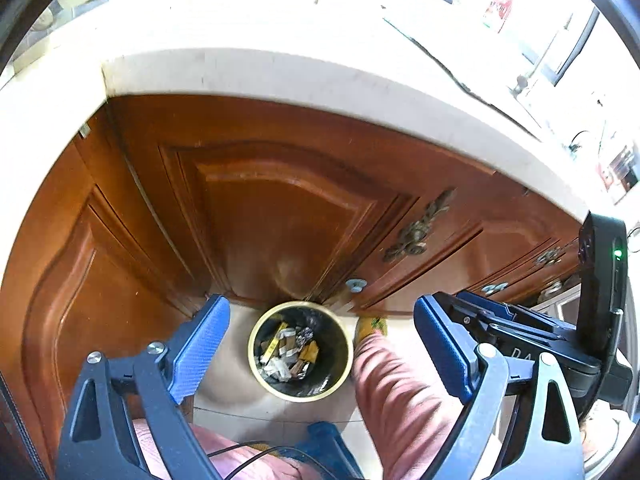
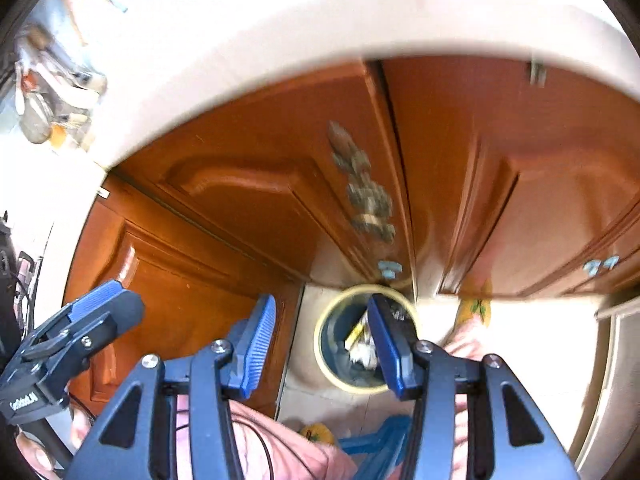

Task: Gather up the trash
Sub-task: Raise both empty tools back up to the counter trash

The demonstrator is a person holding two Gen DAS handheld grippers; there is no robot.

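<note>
A round bin with a yellow rim (image 1: 251, 350) and a black liner stands on the floor tiles against the wooden cabinets. Mixed trash (image 1: 288, 352) lies inside it: wrappers, paper and a yellow piece. My left gripper (image 1: 320, 344) hangs high above the bin, jaws wide open and empty. In the right wrist view the bin rim (image 2: 318, 340) shows between and behind the blue pads, with pale trash (image 2: 362, 354) in it. My right gripper (image 2: 324, 344) is open about halfway with nothing between its fingers. The left gripper (image 2: 100, 308) appears at the left edge there.
Brown cabinet doors (image 1: 280, 208) with ornate metal handles (image 1: 416, 232) rise behind the bin under a pale stone counter edge (image 1: 280, 76). A person's leg in pink trousers (image 1: 392, 384) and a yellow slipper (image 1: 370, 326) stand right of the bin. A blue object (image 1: 328, 440) lies low near the feet.
</note>
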